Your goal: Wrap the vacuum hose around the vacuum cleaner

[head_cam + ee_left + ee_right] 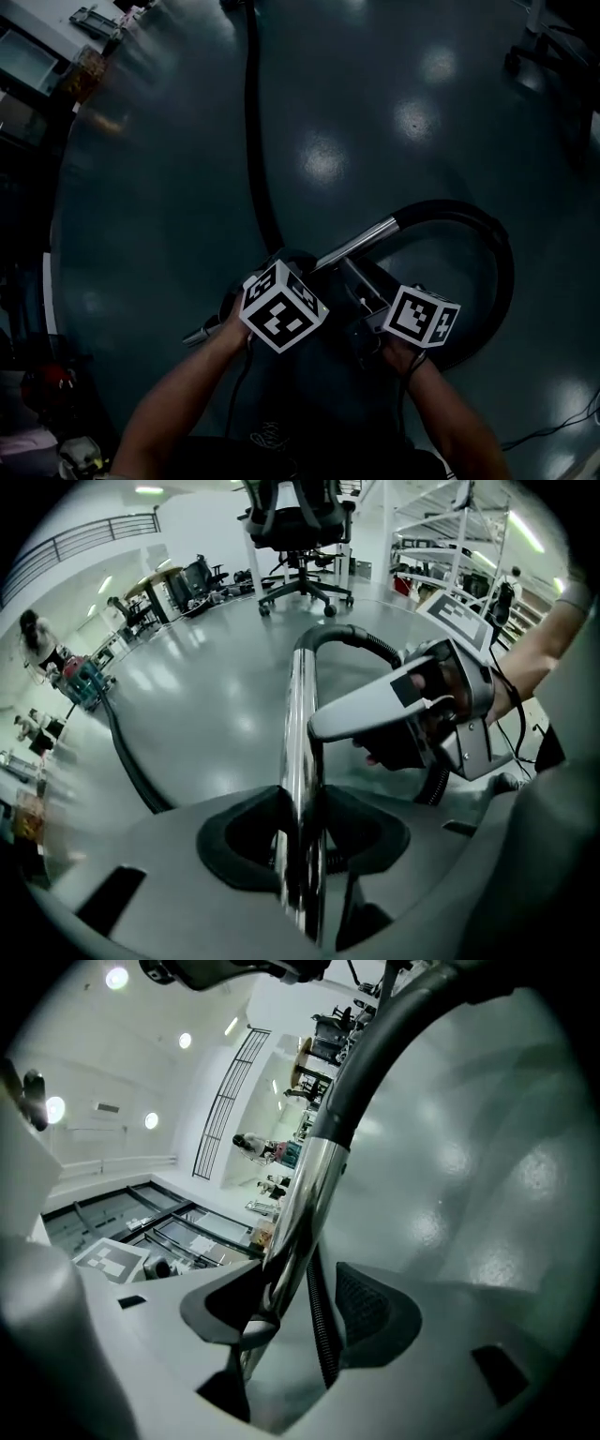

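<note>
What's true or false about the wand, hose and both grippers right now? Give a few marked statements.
1. The left gripper is clamped on the metal tube. True.
2. The right gripper is shut tight on the tube. False: its jaws stand wide, with the tube lying to one side between them.
3. The black hose curves away from the tube's far end. True.
4. The grippers work on separate things. False: both are at the same tube, side by side.
</note>
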